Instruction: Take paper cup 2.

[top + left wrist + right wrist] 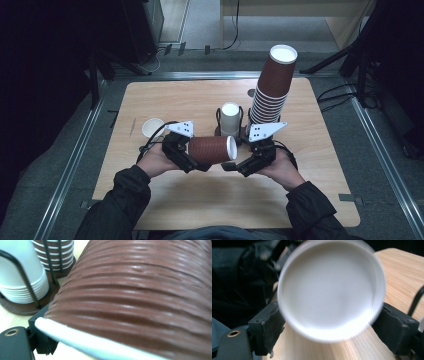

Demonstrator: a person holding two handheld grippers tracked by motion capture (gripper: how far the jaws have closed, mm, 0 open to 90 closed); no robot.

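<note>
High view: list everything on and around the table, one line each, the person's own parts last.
Table: one, light wood, centre.
Lying cup: one, ribbed brown, white inside, on its side between both tools.
Brown cup stack: one tall stack, upside down, right of centre.
White cup stack: one, in a wire holder, centre.
Loose white cup: one, left of the tools.
Left tool: black, clamped on the lying cup.
Right tool: black, jaws open at the cup's mouth.
Sleeves: two, dark.
</note>
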